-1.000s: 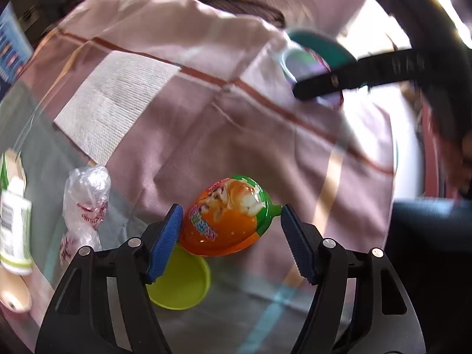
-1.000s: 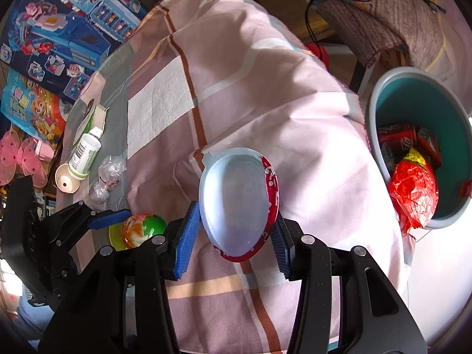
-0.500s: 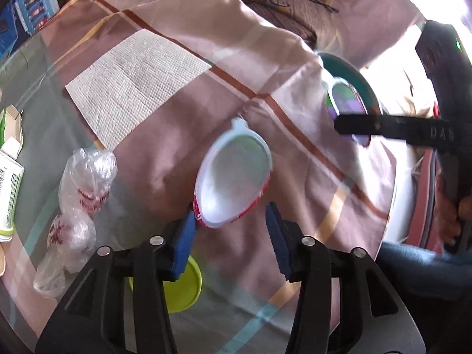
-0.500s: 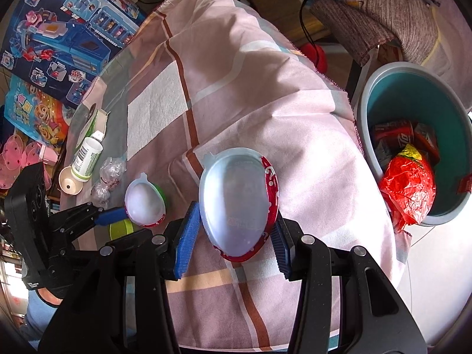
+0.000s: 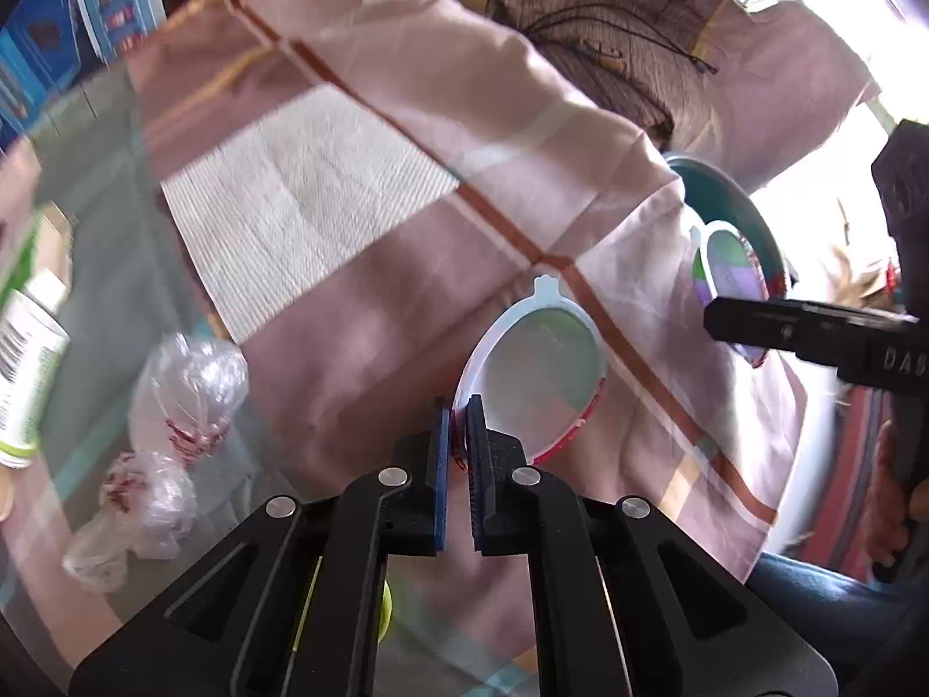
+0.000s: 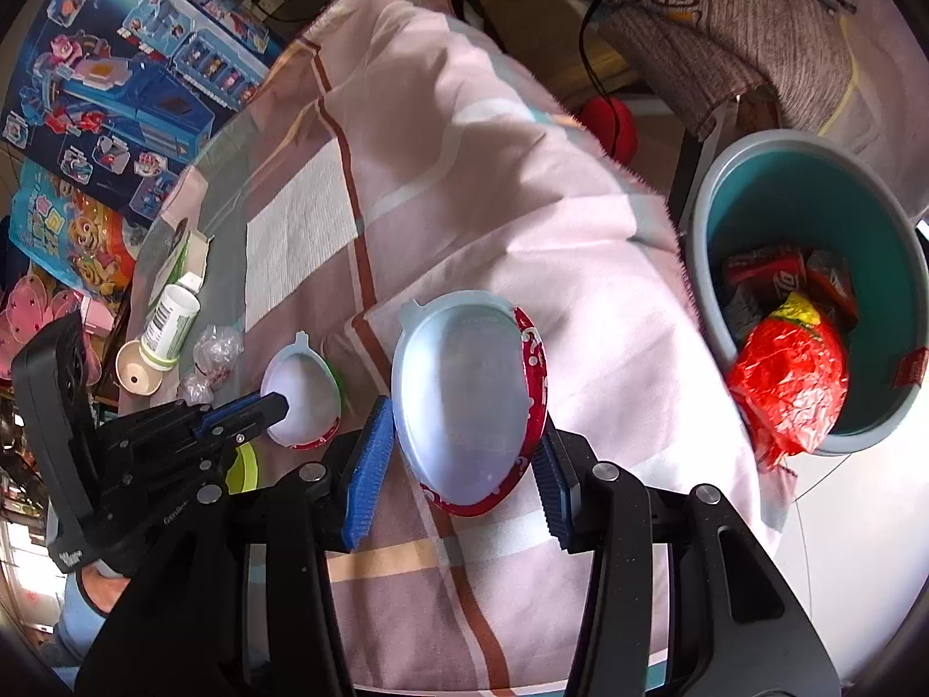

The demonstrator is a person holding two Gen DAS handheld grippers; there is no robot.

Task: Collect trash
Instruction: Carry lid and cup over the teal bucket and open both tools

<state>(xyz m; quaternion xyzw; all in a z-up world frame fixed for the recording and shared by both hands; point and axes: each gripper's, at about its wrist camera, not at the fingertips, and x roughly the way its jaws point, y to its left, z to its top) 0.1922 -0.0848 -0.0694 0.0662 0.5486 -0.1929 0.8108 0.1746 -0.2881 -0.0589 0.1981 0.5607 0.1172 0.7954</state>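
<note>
Two egg-shaped plastic shell halves are in hand, both white inside with red printed rims. The larger shell half (image 6: pixel 464 406) sits clamped across its width between the pads of the right gripper (image 6: pixel 458 464), held above the pink checked tablecloth (image 6: pixel 464 174). The smaller shell half (image 5: pixel 537 372) is pinched by its rim in the nearly closed left gripper (image 5: pixel 458 441), further from the teal round plastic bin (image 6: pixel 749 186) than the larger one. The bin stands off the cloth's edge, beyond the larger shell, and already holds a crumpled red foil wrapper (image 6: pixel 789 377) and dark red packets (image 6: pixel 766 273). Judgement: collection is partly done; neither shell has reached the bin. On the far side of the table from the bin lie two crumpled clear plastic wrappers (image 5: pixel 186 383), a white bottle with green label (image 6: pixel 171 319), a small beige cap (image 6: pixel 138 374), and a yellow-green disc (image 5: pixel 383 604) under the left gripper. Whether bottle and cap count as trash cannot be told.
</note>
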